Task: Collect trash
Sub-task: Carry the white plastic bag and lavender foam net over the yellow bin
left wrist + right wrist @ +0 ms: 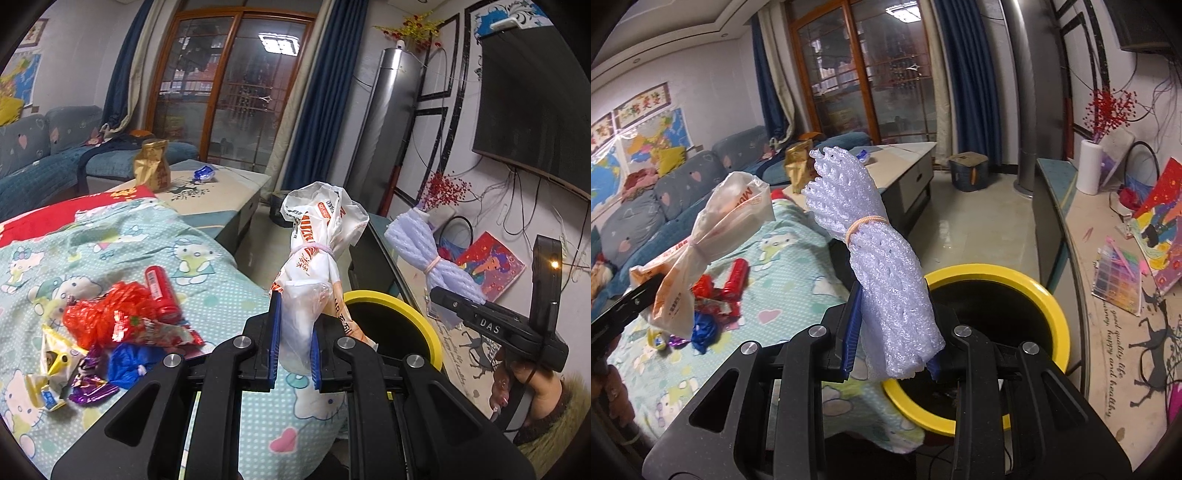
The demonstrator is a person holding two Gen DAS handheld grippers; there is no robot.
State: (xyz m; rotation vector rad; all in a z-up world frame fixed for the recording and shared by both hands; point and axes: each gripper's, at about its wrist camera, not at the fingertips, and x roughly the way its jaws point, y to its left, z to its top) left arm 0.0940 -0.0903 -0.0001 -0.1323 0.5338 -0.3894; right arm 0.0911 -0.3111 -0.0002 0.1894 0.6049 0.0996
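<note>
My left gripper [294, 343] is shut on a white plastic bag with orange print, tied with a band [317, 254], held upright beside the yellow-rimmed bin [424, 325]. My right gripper [892, 343] is shut on a bundle of white foam netting tied with an orange band [882, 266], held over the rim of the bin [1052, 306]. The netting [432, 254] and right gripper [461, 314] show at the right of the left wrist view. The bag [713, 236] shows at the left of the right wrist view. More trash lies on the blanket: red net [103, 317], red tube [160, 291], blue wad [129, 363], wrappers [51, 365].
The Hello Kitty blanket [207, 280] covers a low surface left of the bin. A coffee table [221, 192] behind holds a gold bag [151, 166] and a blue wrapper [204, 173]. A TV shelf [1108, 332] with pictures runs along the right. A sofa [665, 199] stands at far left.
</note>
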